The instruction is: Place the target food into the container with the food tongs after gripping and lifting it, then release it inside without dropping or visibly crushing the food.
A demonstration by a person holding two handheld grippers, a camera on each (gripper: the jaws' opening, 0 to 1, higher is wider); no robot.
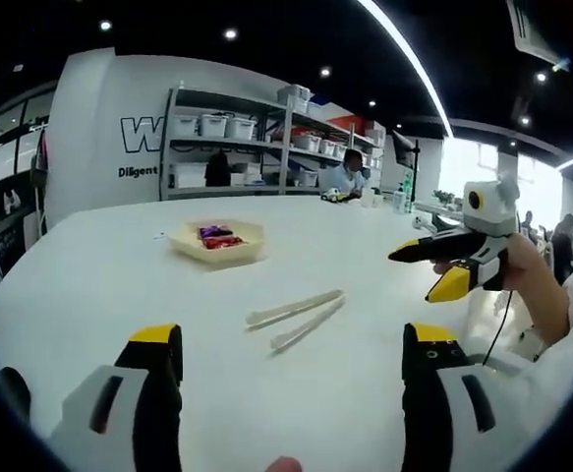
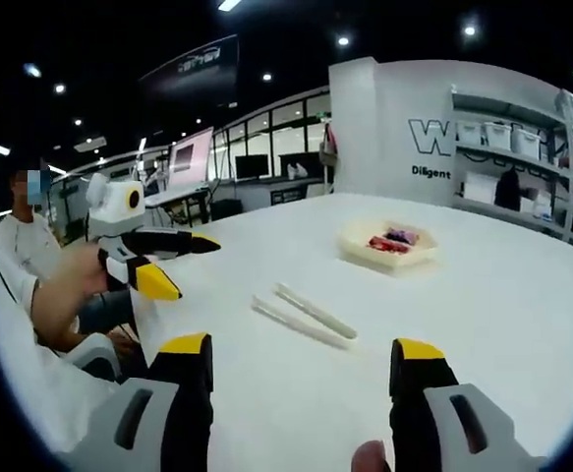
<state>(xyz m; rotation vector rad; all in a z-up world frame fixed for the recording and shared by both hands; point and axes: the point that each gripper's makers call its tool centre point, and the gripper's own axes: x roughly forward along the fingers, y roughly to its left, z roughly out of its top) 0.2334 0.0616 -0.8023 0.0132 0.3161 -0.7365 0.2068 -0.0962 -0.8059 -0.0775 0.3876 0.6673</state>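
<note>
Your left gripper (image 1: 291, 359) hangs released, jaws spread wide above the white table (image 1: 89, 285), and your right gripper (image 2: 301, 369) is just as wide apart. The food tongs (image 1: 296, 317) lie flat on the table just beyond both, untouched. Farther off sits the beige container (image 1: 217, 241) with red and dark wrapped food (image 1: 217, 236) inside. Nothing stands between. Shelving (image 1: 257, 138) lines the far wall.
</note>
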